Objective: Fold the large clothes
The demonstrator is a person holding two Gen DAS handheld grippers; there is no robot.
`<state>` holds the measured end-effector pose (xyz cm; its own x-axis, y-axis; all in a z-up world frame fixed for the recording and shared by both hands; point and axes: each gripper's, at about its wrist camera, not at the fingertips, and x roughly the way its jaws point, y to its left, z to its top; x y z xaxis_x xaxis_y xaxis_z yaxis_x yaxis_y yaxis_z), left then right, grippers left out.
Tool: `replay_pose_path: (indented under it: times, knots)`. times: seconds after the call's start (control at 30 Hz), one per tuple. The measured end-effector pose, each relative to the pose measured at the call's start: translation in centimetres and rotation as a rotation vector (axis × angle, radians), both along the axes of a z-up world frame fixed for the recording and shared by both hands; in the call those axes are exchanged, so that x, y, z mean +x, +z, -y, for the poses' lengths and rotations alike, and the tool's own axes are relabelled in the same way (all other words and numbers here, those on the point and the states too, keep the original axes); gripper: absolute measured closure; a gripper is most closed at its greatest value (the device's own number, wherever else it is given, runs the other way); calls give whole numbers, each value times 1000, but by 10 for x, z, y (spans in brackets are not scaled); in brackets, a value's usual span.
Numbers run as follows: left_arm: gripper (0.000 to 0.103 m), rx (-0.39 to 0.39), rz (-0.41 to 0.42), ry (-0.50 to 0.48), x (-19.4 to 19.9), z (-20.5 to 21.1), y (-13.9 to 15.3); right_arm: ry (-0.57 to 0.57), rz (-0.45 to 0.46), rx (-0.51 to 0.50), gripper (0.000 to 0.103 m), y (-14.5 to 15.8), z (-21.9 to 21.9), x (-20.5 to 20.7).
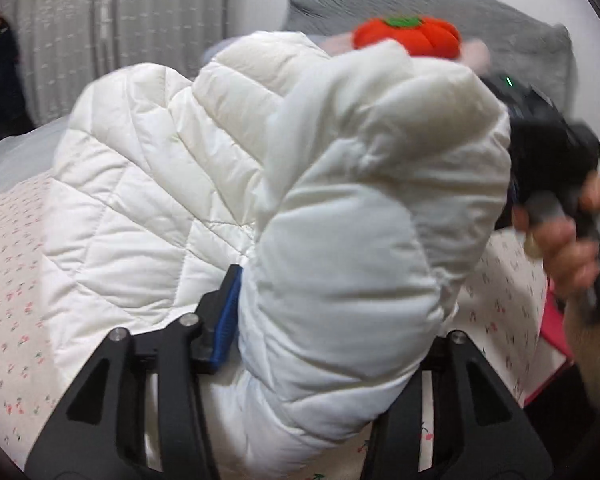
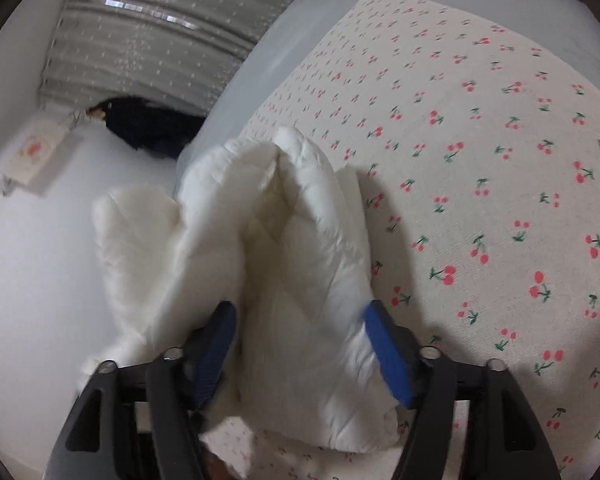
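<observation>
Left gripper (image 1: 320, 344): jaws apart, a thick roll of the white quilted jacket (image 1: 220, 168) bulging between them. One blue pad shows at the left flank of the roll; the other pad is hidden behind fabric, so I can't tell whether they press on it.

Right gripper (image 2: 300, 344): jaws apart, both blue pads visible, jacket bundle sitting between them. The far pad looks clear of the cloth, so I read this as no grip.

Jacket lies bunched on the cherry-print bedspread (image 2: 480, 160), partly doubled over itself. In the right wrist view its near end sits by the bed's edge, puffy folds standing up rather than lying flat.

Placement logic, my read: each tool straddles one end of the same folded edge, so the padding gets laid down evenly instead of springing open.

Also seen from the left wrist: the person's right hand (image 1: 572, 248) on the other tool's handle, plus a red tomato-shaped cushion (image 1: 408, 36) and a grey pillow (image 1: 500, 16) behind the jacket.
</observation>
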<state>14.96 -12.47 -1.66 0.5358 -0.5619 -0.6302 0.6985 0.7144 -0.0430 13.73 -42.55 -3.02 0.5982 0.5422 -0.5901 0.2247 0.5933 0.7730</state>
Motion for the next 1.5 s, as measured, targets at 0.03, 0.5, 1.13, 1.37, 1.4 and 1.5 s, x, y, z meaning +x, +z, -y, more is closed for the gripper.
replay_pose_path:
  times: [0.03, 0.5, 1.13, 1.37, 1.4, 1.5]
  knots:
    - [51, 19, 8, -12, -2, 4, -2, -19, -7, 8, 32, -2, -3, -4]
    - [19, 27, 38, -190, -23, -4, 20, 210, 383, -184, 63, 69, -49, -16]
    - [32, 13, -69, 51, 125, -26, 58, 178, 488, -391, 62, 85, -53, -31]
    - [32, 100, -146, -14, 149, 24, 18, 368, 372, -583, 61, 51, -99, -18]
    - [32, 83, -159, -18, 150, 26, 13, 385, 316, -600, 62, 41, -99, -16]
    - [31, 57, -179, -28, 156, 34, -3, 406, 160, -518, 63, 0, -75, -1]
